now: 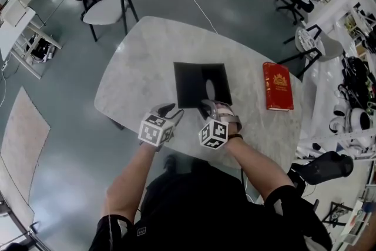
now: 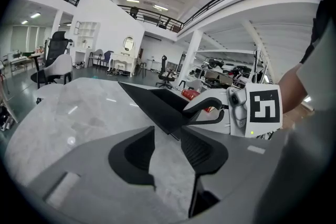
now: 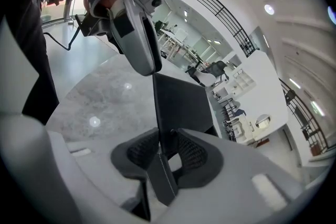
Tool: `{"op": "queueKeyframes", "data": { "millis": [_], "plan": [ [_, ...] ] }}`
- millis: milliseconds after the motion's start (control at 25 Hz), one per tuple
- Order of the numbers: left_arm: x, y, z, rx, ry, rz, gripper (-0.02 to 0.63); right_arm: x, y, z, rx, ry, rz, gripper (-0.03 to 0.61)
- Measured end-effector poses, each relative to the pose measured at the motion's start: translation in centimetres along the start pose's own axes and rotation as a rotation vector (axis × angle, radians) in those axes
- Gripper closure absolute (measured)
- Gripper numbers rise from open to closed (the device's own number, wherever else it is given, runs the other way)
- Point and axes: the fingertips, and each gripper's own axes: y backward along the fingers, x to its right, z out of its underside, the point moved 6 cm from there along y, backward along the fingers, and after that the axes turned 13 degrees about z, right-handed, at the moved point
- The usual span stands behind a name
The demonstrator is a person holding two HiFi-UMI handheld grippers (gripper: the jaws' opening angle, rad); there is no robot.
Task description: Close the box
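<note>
One flat matte-black box (image 1: 191, 82) on rounded grey marble table (image 1: 147, 62)

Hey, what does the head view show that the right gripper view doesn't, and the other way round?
Only the head view: the red book lying on the marble table, right of the black box. Only the right gripper view: the right gripper with its jaws shut on a thin panel of the black box. Both: the black box, the marble table and the left gripper.

left gripper (image 2: 167, 150): jaws apart, gripping nothing | right gripper (image 3: 167, 153): jaws clamped on box flap (image 3: 181, 102)
</note>
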Motion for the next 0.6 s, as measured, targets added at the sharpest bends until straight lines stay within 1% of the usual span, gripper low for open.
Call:
{"op": "queueKeyframes", "data": {
  "millis": [120, 360, 480, 600],
  "plan": [
    [-0.6, -0.6, 0.0, -0.001, 0.013, -0.001, 0.459, 0.1, -0.1, 0.1, 0.005, 0.000, 0.001, 0.466],
    [0.0, -1.2, -0.9, 0.055, 0.045, 0.055, 0.489, 0.2, 0.2, 0.3, 0.010, -0.012, 0.009, 0.466],
    [0.5, -1.4, -1.5, 0.052, 0.028, 0.084, 0.497, 0.6, 0.5, 0.1, 0.026, -0.034, 0.008, 0.465],
    [1.3, -1.9, -2.2, 0.055, 0.003, 0.115, 0.517, 1.2, 1.1, -0.7, 0.062, -0.067, 0.010, 0.442]
  ]
}}
